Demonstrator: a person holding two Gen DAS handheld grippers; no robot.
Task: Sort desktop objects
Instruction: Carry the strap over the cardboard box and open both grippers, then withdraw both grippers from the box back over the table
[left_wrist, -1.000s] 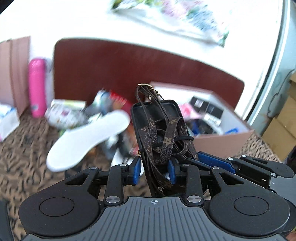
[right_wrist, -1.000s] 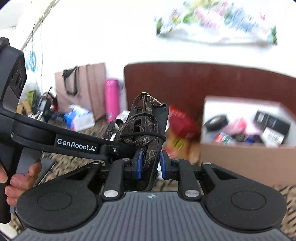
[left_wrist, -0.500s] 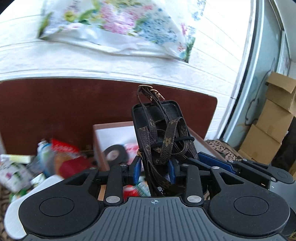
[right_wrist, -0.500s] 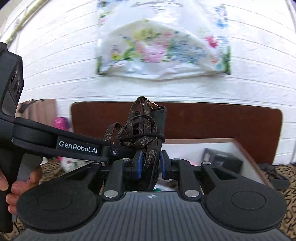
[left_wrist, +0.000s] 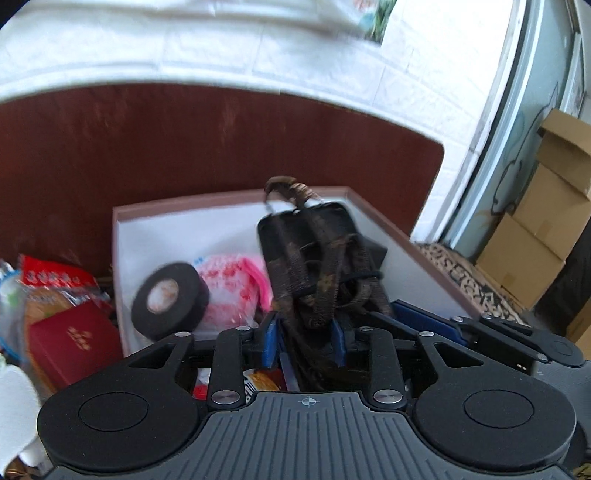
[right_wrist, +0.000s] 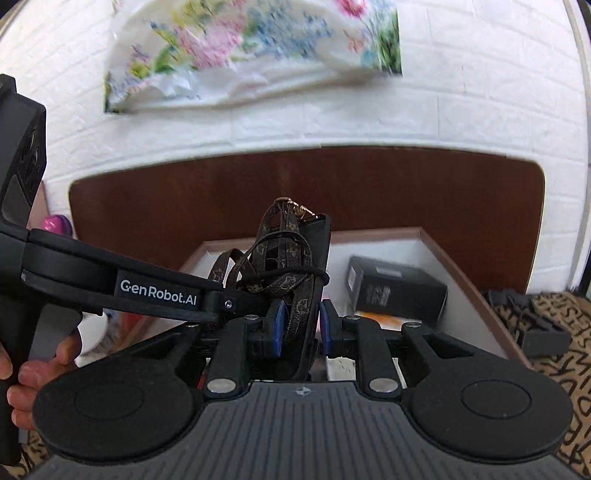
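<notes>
A black phone case wrapped in a brown monogram strap (left_wrist: 317, 266) is held upright between both grippers, above an open cardboard box (left_wrist: 413, 254). My left gripper (left_wrist: 303, 339) is shut on its lower part. My right gripper (right_wrist: 300, 325) is shut on the same case (right_wrist: 295, 273) from the other side. The box (right_wrist: 454, 258) holds a roll of black tape (left_wrist: 170, 299), a pink packet (left_wrist: 236, 284) and a black carton (right_wrist: 395, 291).
A brown headboard (left_wrist: 184, 140) stands behind the box against a white brick wall. Red snack packets (left_wrist: 55, 280) and a red booklet (left_wrist: 74, 343) lie left of the box. Cardboard cartons (left_wrist: 546, 221) stand at the right. A floral bag (right_wrist: 251, 55) hangs on the wall.
Both grippers have carried the case to the right, from over the pile of loose objects to over the open box, and tilted down toward it. The grip has not changed.
</notes>
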